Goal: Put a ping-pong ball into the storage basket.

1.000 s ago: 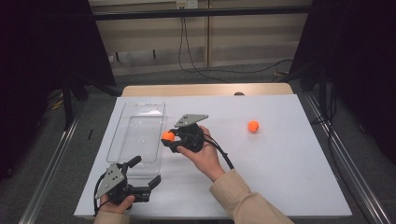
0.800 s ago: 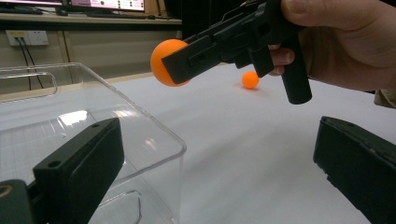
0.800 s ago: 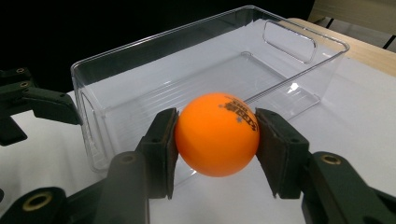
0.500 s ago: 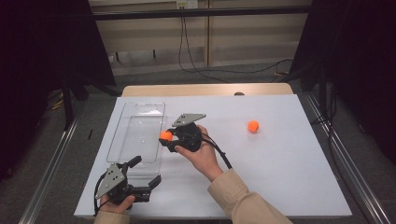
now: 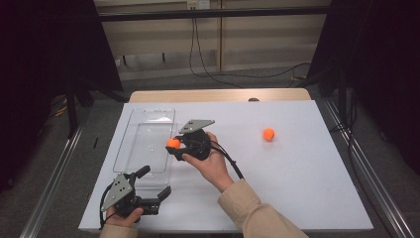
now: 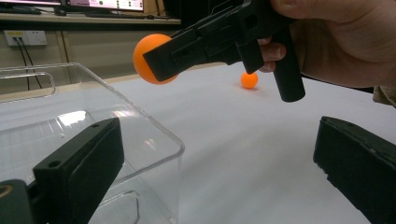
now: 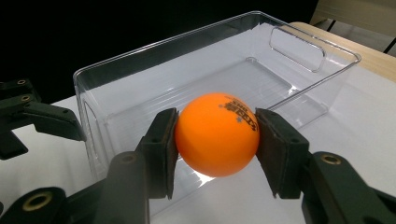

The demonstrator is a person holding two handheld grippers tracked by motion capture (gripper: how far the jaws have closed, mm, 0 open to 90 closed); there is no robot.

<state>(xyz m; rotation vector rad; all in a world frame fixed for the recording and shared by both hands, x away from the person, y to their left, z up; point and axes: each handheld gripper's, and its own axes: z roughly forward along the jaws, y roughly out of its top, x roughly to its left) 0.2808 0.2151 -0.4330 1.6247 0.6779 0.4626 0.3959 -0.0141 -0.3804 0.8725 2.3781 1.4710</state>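
Little is shifting since the earlier frames: right gripper (image 5: 174, 145) jaws are pinching the orange ball (image 7: 216, 134) at the clear bin's (image 5: 143, 144) right rim, nearing release; left gripper (image 5: 156, 186) jaws are resting spread near-left; second ball (image 5: 268, 134) is waiting far-right on the tabletop (image 5: 297, 173).

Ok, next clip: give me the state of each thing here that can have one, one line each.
Right gripper: shut on the held orange ball, raised at the bin's right edge.
Held orange ball: clamped between both pads, off the table.
Left gripper: open, empty, low at the table's near-left corner.
Clear plastic bin: upright, nothing in it.
Second orange ball: lying loose on the white table, untouched.
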